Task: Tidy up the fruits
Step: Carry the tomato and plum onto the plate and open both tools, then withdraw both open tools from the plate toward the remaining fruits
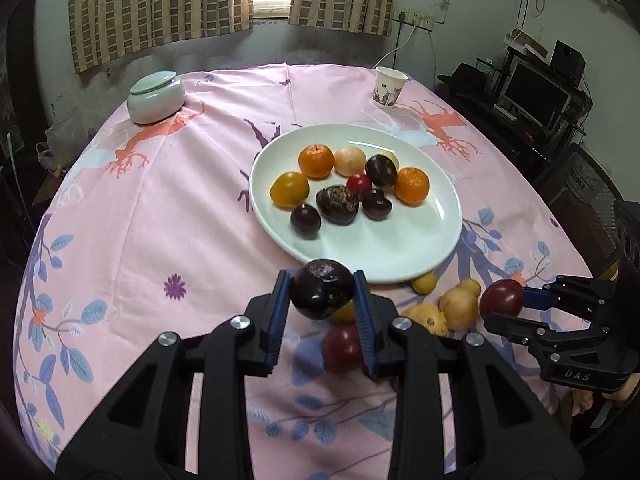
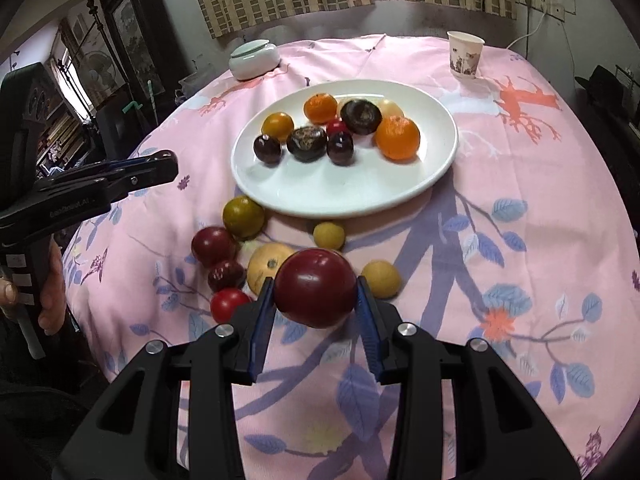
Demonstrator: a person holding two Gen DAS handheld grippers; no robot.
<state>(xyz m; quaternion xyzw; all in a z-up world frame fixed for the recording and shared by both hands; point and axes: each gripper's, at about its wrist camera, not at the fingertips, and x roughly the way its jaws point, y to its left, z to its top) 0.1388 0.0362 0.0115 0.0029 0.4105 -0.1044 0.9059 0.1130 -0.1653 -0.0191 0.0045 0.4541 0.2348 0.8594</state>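
A white plate [image 1: 400, 256] [image 2: 360, 196] on the pink tablecloth holds several fruits: oranges, dark plums, a small red one. My left gripper [image 1: 322, 294] is shut on a dark purple plum [image 1: 322, 290], held above the cloth just short of the plate's near rim. My right gripper [image 2: 316, 294] is shut on a red plum [image 2: 316, 286], also above the cloth; it shows in the left wrist view [image 1: 502, 300]. Several loose fruits lie on the cloth near the plate: a green-yellow one [image 2: 243, 216], red ones [image 2: 213, 245], yellow ones [image 2: 381, 278].
A pale green lidded bowl [image 1: 157, 97] stands at the far left of the table and a paper cup [image 1: 389, 87] at the far right. Curtains and a window are behind; shelves with a monitor [image 1: 536, 92] stand to the right.
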